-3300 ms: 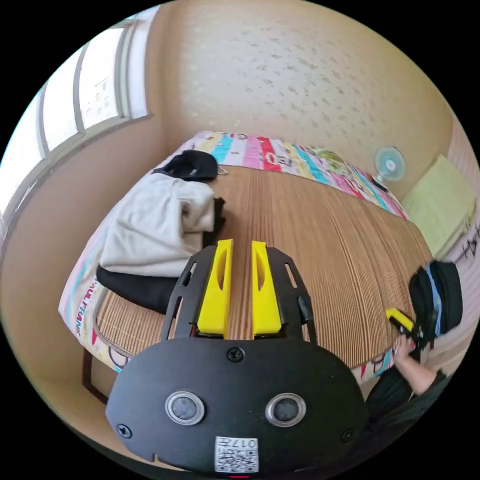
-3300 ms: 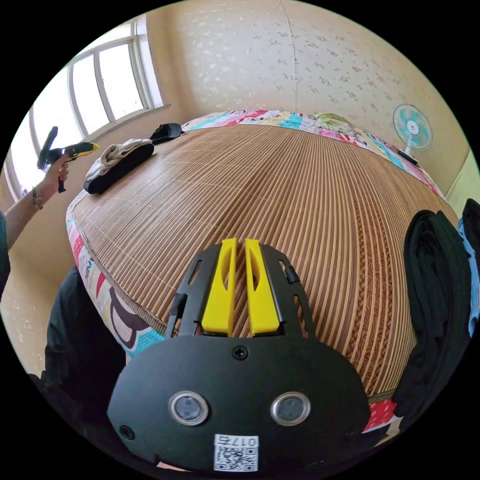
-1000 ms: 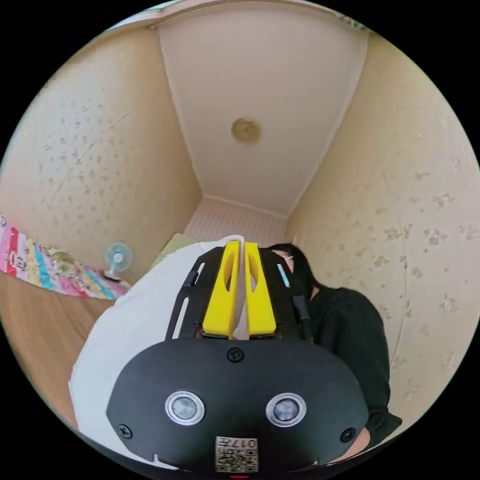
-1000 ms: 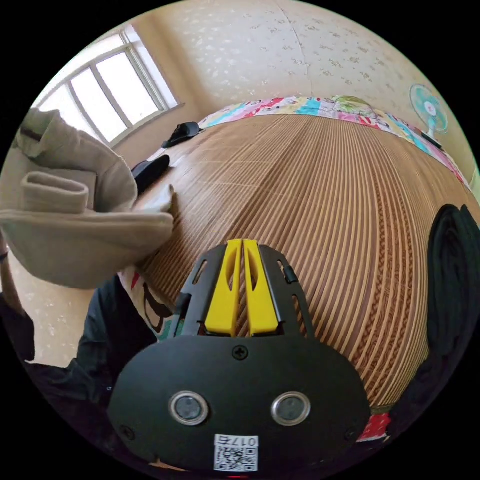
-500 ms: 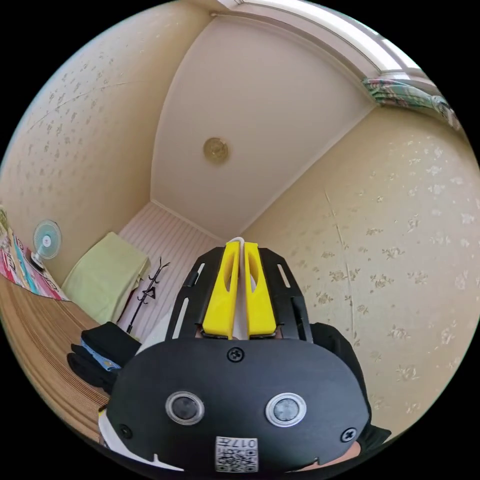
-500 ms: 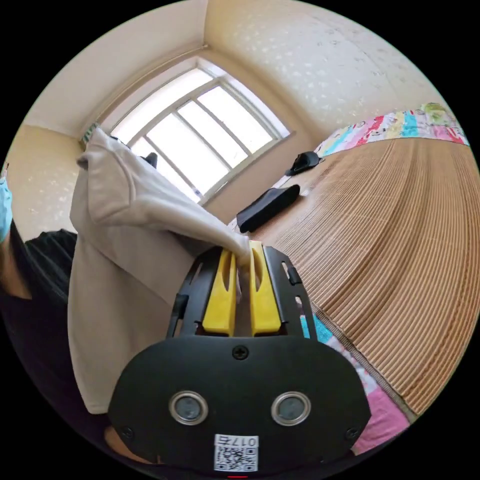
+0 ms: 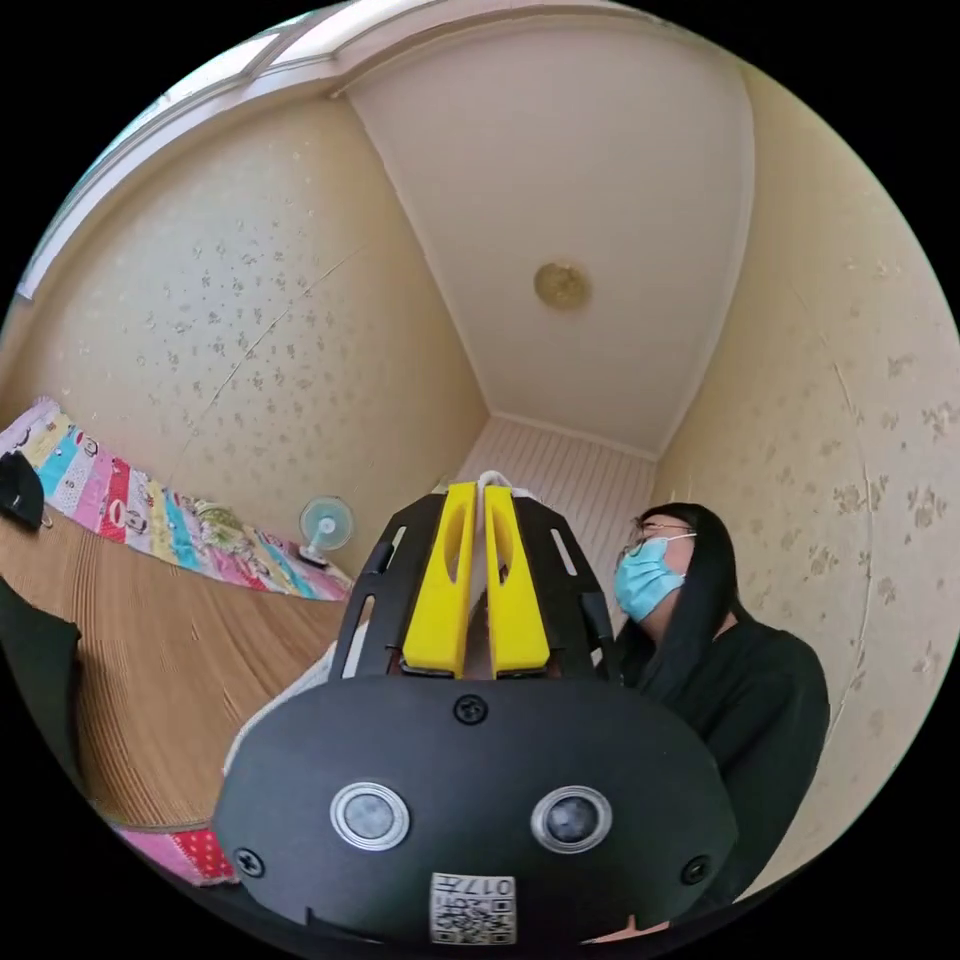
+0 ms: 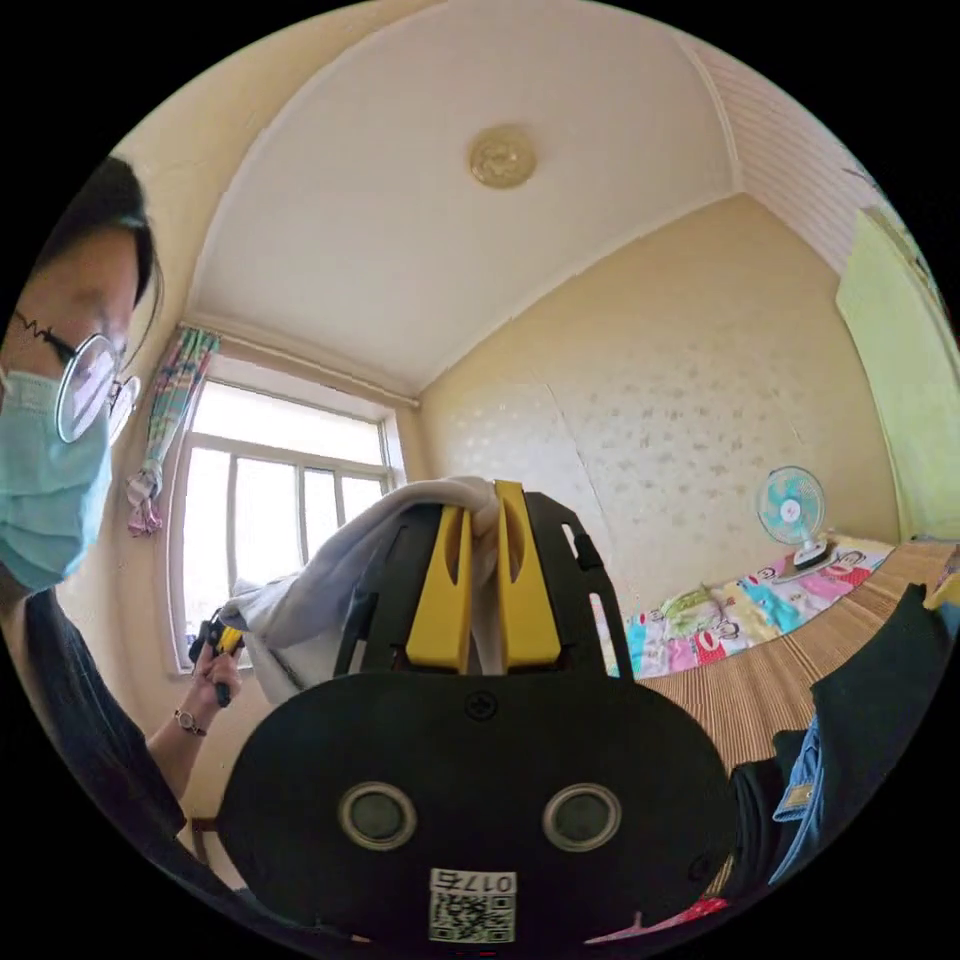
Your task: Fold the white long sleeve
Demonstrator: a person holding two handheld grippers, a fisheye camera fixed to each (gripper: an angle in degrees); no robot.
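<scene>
No fold is made yet, as far as I can judge: I have the white long sleeve (image 8: 330, 590) lifted into the air between my two grippers, well above the bed mat (image 7: 170, 640), and it hangs bunched, not spread flat. What is left is nearly the whole task: laying the garment out on the mat, smoothing it, then folding sleeves and body.

Right gripper (image 8: 482, 585): the yellow jaws stand nearly together with a thick bunch of white cloth clamped between them near the tips; the cloth drapes away toward the window (image 8: 270, 500).

Left gripper (image 7: 478, 585): the jaws are likewise drawn close, and a thin edge of white cloth (image 7: 490, 482) peeks out at their tips, so I judge them clenched on the garment. More white fabric shows below this gripper's frame. In the right gripper view, I see the left gripper at the far end of the cloth, in the person's hand (image 8: 212, 668).

A dark pile of clothes (image 8: 850, 720) lies on the mat beside me.
</scene>
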